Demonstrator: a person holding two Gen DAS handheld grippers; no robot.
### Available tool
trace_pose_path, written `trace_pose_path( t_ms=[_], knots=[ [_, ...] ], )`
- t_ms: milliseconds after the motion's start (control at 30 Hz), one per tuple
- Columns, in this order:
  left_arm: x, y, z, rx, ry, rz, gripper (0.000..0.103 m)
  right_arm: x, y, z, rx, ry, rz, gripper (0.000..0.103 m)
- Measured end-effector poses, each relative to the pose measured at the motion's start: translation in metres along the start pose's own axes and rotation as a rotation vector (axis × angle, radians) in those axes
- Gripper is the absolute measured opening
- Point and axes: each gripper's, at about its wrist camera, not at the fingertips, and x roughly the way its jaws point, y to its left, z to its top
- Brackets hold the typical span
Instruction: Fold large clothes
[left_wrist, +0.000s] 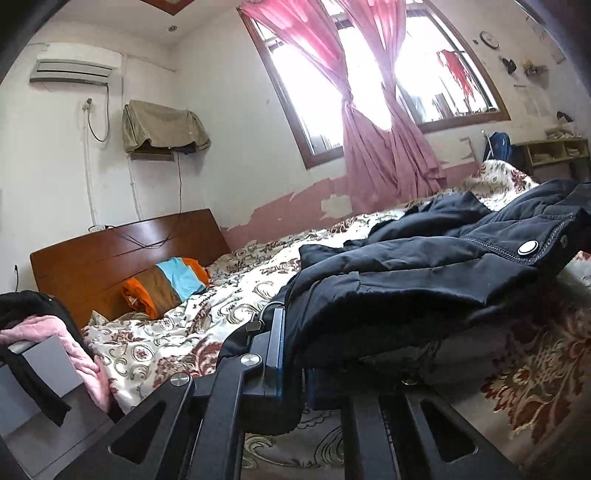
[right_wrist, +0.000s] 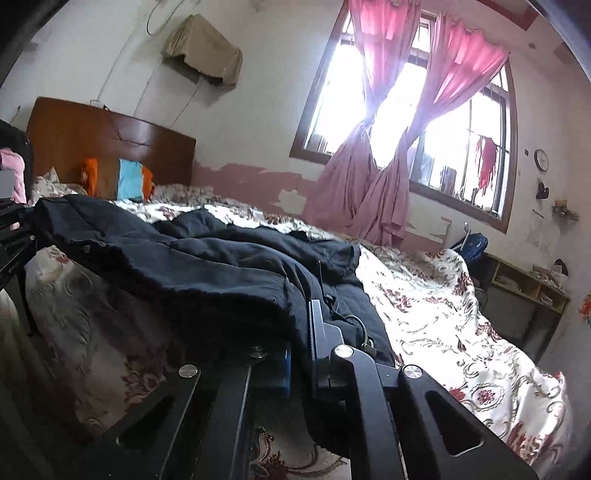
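Note:
A large dark navy padded jacket (left_wrist: 424, 266) lies across the floral bed cover (left_wrist: 207, 314), its near edge lifted off the bed. My left gripper (left_wrist: 291, 343) is shut on that edge, the fabric pinched between its blue pads. A white snap button (left_wrist: 527, 247) shows on the jacket's flap at the right. In the right wrist view the same jacket (right_wrist: 207, 258) stretches leftward, and my right gripper (right_wrist: 301, 339) is shut on its ribbed hem. The other gripper's black frame (right_wrist: 14, 236) shows at the far left edge, at the jacket's other end.
A wooden headboard (left_wrist: 118, 254) and a striped orange, brown and blue pillow (left_wrist: 170, 284) stand at the bed's head. Pink and black clothes (left_wrist: 44, 343) hang at the left. Pink curtains (left_wrist: 376, 129) cover the window. A low shelf unit (right_wrist: 524, 291) stands beyond the bed's foot.

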Motion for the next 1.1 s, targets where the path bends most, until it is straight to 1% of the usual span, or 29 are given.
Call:
trace_pose_path(
  t_ms=[133,267,367,533,667,733,800,933,967,1067,1100],
  knots=[
    [-0.014,0.011,0.008,-0.008,-0.005,-0.015,0.008,-0.016,-0.007,0.003,0.004,-0.017,0.011,0.005],
    [-0.013,0.019,0.020,-0.043,0.012,-0.042,0.008,-0.012,-0.011,0.014,-0.009,-0.012,0.009,0.005],
    [-0.005,0.024,0.037,-0.066,0.010,-0.045,0.008,-0.004,-0.015,0.037,-0.025,-0.019,0.008,0.005],
    [0.025,0.037,0.083,-0.108,-0.009,-0.051,0.008,0.024,-0.029,0.087,-0.024,-0.073,0.014,0.005],
    [0.062,0.046,0.118,-0.135,-0.038,-0.051,0.008,0.062,-0.037,0.126,-0.046,-0.117,0.006,0.005],
    [0.080,0.047,0.131,-0.127,-0.051,-0.048,0.008,0.079,-0.039,0.140,-0.052,-0.125,0.006,0.005],
    [0.102,0.045,0.144,-0.101,-0.065,-0.042,0.008,0.106,-0.040,0.155,-0.072,-0.130,0.001,0.005],
    [0.151,0.040,0.167,-0.075,-0.077,-0.054,0.008,0.163,-0.045,0.182,-0.086,-0.116,-0.006,0.005],
    [0.162,0.039,0.172,-0.067,-0.080,-0.054,0.008,0.183,-0.047,0.189,-0.083,-0.107,-0.007,0.005],
    [0.206,0.031,0.185,-0.051,-0.070,-0.060,0.008,0.226,-0.050,0.202,-0.048,-0.075,0.010,0.005],
    [0.215,0.030,0.187,-0.051,-0.065,-0.063,0.008,0.244,-0.051,0.206,-0.036,-0.059,0.017,0.005]
  ],
)
